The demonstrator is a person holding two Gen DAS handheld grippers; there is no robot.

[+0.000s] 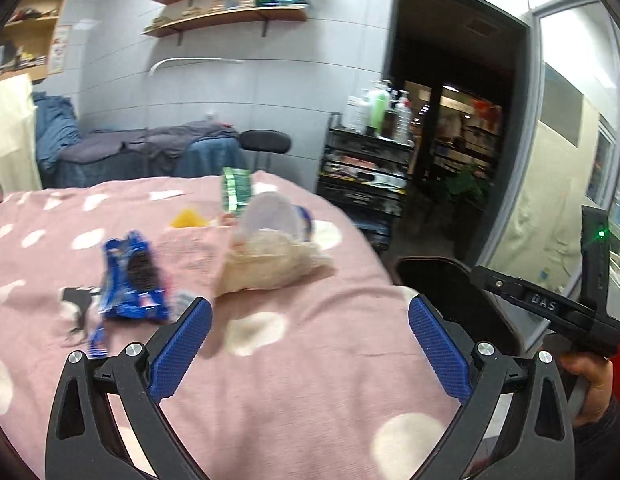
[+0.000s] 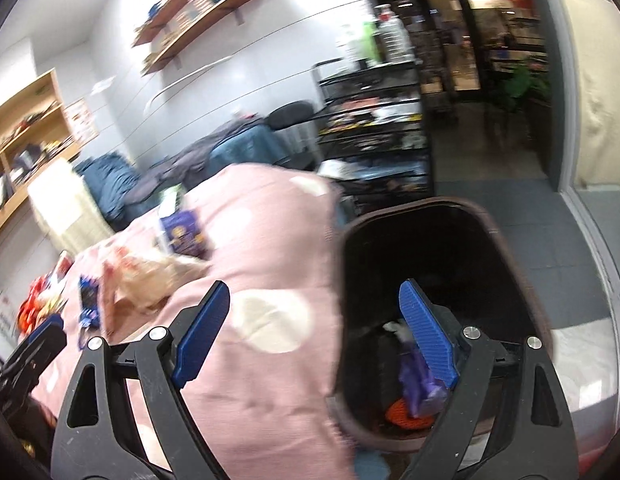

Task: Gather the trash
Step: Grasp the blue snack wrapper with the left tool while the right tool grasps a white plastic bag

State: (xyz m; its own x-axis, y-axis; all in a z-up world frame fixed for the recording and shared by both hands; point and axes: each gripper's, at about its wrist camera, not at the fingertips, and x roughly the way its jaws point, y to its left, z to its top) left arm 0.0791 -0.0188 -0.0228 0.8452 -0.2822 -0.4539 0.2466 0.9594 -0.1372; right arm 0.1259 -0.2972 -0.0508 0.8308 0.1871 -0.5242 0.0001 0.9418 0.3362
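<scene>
Trash lies on a pink spotted bedspread (image 1: 289, 380): a blue snack wrapper (image 1: 131, 276), a crumpled beige plastic bag (image 1: 269, 264), a clear plastic lid (image 1: 269, 212), a green packet (image 1: 235, 192) and a yellow scrap (image 1: 187, 218). My left gripper (image 1: 310, 320) hovers open over the cloth just in front of the beige bag, nothing between its blue pads. A dark bin (image 2: 442, 264) stands beside the bed, with purple and orange trash (image 2: 414, 400) inside. My right gripper (image 2: 314, 300) is open and empty, straddling the bed edge and the bin rim. The beige bag (image 2: 149, 284) lies to its left.
A black shelving cart (image 1: 366, 168) with bottles stands past the bed's far corner, next to a dark doorway (image 1: 458, 120). A second bed with blue and grey covers (image 1: 141, 152) sits against the back wall under wooden shelves (image 1: 229, 4). A hand (image 1: 590, 380) holds the other gripper's handle at right.
</scene>
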